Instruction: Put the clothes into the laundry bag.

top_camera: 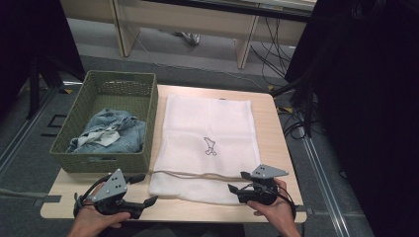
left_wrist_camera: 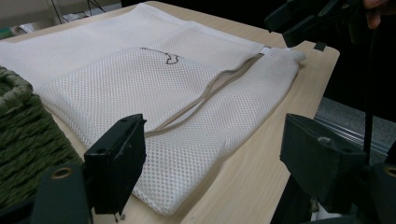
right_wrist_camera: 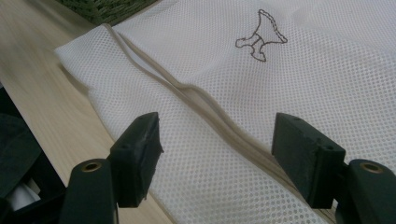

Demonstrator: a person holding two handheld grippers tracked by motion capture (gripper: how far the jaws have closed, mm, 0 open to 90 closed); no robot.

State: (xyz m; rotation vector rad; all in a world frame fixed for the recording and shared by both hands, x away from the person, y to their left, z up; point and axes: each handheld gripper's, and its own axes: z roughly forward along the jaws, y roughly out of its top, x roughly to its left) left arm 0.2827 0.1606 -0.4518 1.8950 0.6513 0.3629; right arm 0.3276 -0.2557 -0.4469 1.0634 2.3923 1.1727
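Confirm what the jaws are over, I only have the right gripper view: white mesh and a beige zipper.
Observer: It's a white mesh laundry bag lying flat on the table.
Operator: Anything to its side?
Observer: A green woven basket holding denim clothing sits at the bag's left edge.
Operator: Where's the left gripper?
Observer: The left gripper, jaws open, is at the near left corner of the bag; the right gripper, also open, is at its near right corner.
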